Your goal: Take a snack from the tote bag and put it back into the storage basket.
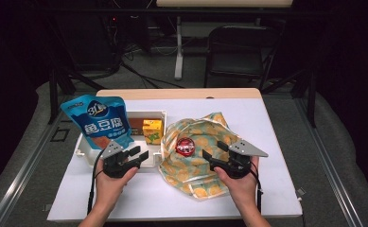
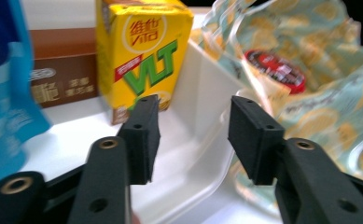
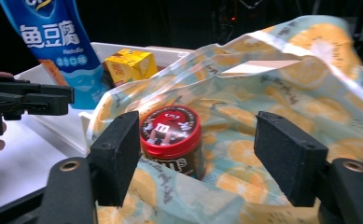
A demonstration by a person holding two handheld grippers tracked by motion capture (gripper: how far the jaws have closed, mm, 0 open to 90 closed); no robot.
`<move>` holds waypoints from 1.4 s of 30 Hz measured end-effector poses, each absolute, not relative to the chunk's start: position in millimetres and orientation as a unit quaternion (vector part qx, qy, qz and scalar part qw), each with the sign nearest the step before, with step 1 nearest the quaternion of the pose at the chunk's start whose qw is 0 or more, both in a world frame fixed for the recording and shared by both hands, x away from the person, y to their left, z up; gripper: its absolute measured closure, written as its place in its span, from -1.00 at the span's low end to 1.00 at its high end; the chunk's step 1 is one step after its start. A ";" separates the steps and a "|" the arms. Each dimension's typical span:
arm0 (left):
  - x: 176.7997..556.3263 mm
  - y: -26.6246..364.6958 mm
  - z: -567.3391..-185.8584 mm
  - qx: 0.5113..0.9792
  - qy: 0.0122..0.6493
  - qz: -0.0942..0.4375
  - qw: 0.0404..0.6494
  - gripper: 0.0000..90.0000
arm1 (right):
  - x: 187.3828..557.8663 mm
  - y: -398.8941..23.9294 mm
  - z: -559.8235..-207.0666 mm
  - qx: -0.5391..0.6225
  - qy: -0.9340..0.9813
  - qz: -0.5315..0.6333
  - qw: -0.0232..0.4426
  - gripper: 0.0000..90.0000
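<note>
My left gripper [image 1: 135,156]: spread, empty, over tray [image 1: 146,113] rim | my right gripper [image 1: 213,157]: spread, empty, on bag [image 1: 205,177] beside tray | jar [image 1: 185,146] in bag

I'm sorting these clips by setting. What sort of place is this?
Probably a lab or workshop recording station: a white-covered table in a dark room, cables on the floor, and a folding chair behind.

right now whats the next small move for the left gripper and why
Probably ease the left gripper forward to the yellow drink carton and close on it. Its jaws stand open with nothing between them, the carton stands upright in the white tray, and the patterned bag beside it already holds a red-lidded jar.
</note>
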State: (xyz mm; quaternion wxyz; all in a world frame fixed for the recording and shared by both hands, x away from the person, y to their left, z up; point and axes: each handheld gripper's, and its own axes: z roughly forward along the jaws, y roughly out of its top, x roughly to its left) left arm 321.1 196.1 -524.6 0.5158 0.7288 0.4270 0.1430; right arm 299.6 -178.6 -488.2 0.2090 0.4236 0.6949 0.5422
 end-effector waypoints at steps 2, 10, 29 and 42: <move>320.6 199.8 -524.1 0.733 0.421 0.125 0.519 0.18 | 302.2 -176.0 -488.7 0.420 0.699 0.542 0.202 -0.29; 311.1 208.7 -514.2 0.733 0.409 0.127 0.528 -0.43 | 313.6 -161.7 -488.1 0.414 0.704 0.542 0.198 -0.28; 303.8 213.0 -521.6 0.739 0.422 0.133 0.508 -0.99 | 345.0 -110.4 -496.1 0.443 0.735 0.464 0.220 -0.66; 301.3 211.8 -522.1 0.742 0.418 0.129 0.508 -0.97 | 358.5 -90.1 -519.2 0.454 0.754 0.424 0.215 -0.63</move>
